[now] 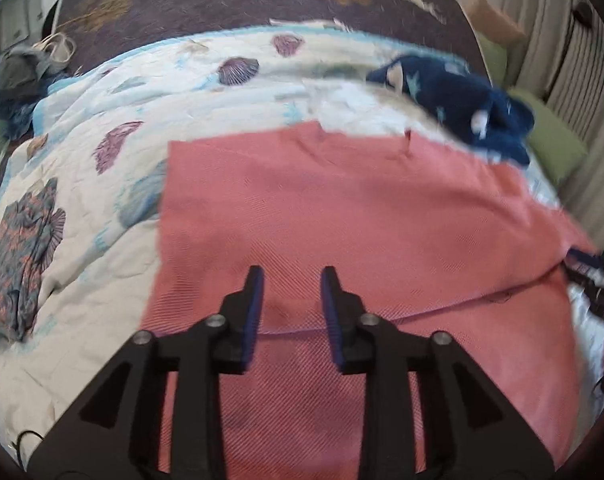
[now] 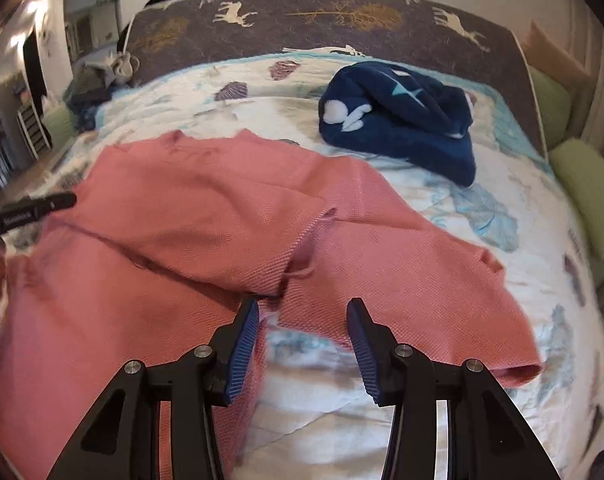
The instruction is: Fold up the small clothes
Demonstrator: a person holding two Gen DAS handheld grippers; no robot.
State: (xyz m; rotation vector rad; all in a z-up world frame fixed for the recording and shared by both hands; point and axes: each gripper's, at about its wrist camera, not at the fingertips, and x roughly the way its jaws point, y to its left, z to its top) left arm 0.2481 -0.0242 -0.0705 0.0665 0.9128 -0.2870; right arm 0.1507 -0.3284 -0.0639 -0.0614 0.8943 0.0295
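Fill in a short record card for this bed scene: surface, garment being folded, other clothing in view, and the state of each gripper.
surface: bed quilt with shell print
garment: pink garment spread out, partly doubled over itself
other clothing: navy fleece item bundled beyond it; patterned cloth at the quilt's edge
left gripper: open, empty, above the pink fabric
right gripper: open, empty, near a loose edge
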